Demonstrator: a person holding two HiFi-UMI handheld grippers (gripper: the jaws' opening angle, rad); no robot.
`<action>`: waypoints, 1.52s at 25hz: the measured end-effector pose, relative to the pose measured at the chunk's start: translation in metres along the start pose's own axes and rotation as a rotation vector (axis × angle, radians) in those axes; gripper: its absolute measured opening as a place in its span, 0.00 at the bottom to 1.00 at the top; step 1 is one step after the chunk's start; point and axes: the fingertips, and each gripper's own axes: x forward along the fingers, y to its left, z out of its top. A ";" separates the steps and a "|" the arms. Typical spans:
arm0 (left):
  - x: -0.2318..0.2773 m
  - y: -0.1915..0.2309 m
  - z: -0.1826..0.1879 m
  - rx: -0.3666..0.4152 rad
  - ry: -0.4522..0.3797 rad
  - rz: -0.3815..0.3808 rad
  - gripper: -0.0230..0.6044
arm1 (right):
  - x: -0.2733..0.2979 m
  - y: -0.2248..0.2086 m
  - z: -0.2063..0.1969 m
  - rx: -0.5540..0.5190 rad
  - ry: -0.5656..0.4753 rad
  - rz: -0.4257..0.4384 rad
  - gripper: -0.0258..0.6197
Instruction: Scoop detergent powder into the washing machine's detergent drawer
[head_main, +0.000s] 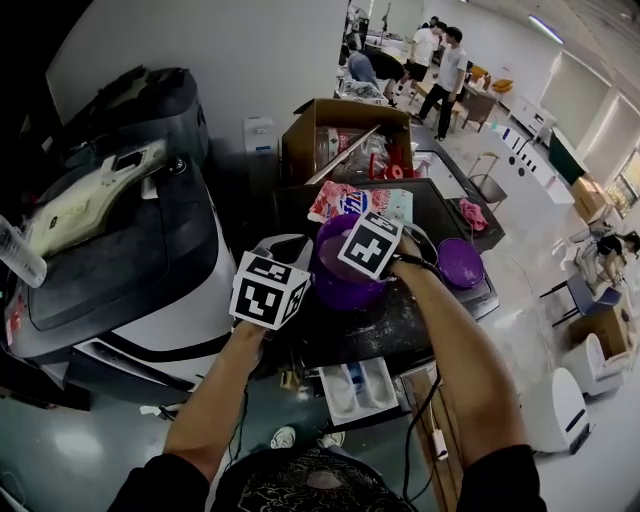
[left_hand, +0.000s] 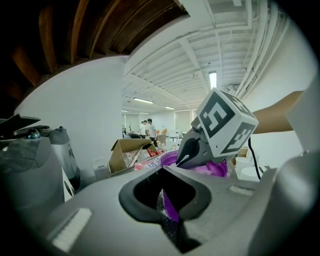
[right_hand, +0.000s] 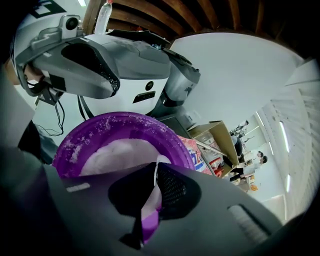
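You are at the scooping step; the purple tub (head_main: 335, 282) stands on the dark top of the washing machine (head_main: 425, 325), and both grippers meet at its rim. Your left gripper (left_hand: 167, 199) has its jaws closed on a thin purple edge dusted with grains; I take this for the tub's near wall, so that hand is steadying the tub. Your right gripper (right_hand: 150, 202) has its jaws pressed together on a narrow strip, purple low down and white with powder higher up; I judge it to be the scoop handle (right_hand: 148, 216), though no scoop bowl shows and I cannot rule out the rim itself.

The detergent powder (right_hand: 117, 155) lies in a white heap inside the tub; loose grains cling to the inner wall above it. The detergent drawer (head_main: 358, 388) is pulled out under the machine's front edge, nearer to you than the tub and lower; whether any powder lies in it I cannot tell. A purple lid (head_main: 461, 263) rests on the top to the right of the tub, apart from it.

The next move calls for a level lift of the right gripper out of the tub; then a carry over the front edge and down to the drawer; then a slow tip into one compartment. Hold the tub firm with the left gripper meanwhile; a tilted scoop on that carry would likely shed powder onto the machine top or the floor.
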 end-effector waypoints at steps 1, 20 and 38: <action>0.000 -0.001 0.000 0.001 -0.001 0.000 0.04 | 0.000 0.000 0.001 0.009 0.000 0.007 0.10; -0.005 -0.011 -0.007 -0.001 0.013 -0.012 0.04 | 0.007 0.039 -0.007 -0.006 0.117 0.195 0.10; -0.014 -0.006 -0.008 -0.005 0.006 -0.007 0.04 | -0.002 0.064 -0.005 0.103 0.210 0.381 0.10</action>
